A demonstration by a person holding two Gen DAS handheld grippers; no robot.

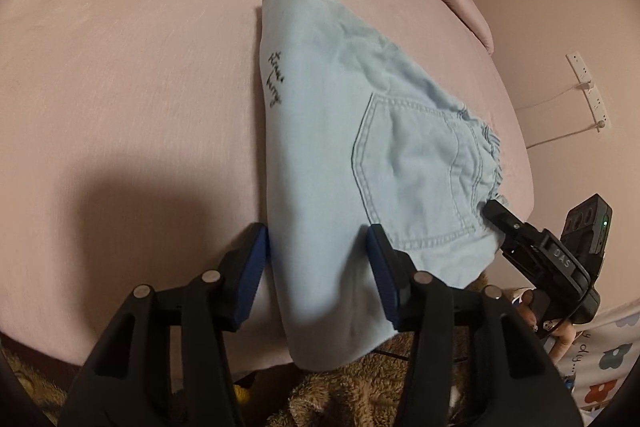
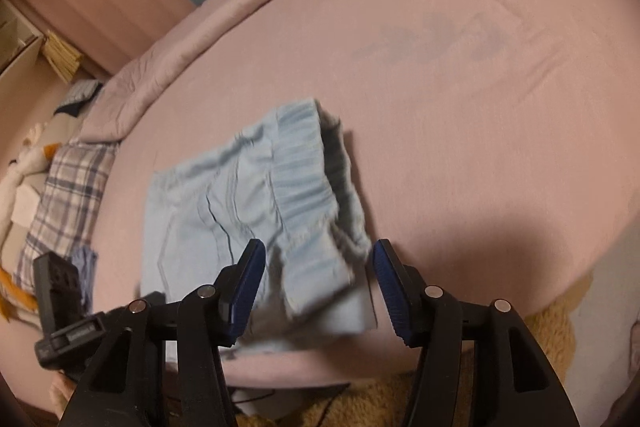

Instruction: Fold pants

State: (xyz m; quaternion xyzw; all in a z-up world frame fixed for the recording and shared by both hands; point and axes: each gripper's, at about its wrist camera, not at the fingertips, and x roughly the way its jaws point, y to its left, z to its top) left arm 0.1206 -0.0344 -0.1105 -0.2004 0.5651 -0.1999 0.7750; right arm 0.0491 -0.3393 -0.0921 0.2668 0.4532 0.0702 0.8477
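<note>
The folded light-blue pants lie on the pink bed, near its lower edge in both views. In the left wrist view their long axis runs from upper centre to bottom centre, rounded fold at the top, back pocket on the right. The left gripper stands partly open astride the near end of the pants; whether its pads press the cloth I cannot tell. The right gripper stands partly open around the gathered waistband, pads apart from it. No containers show
</note>
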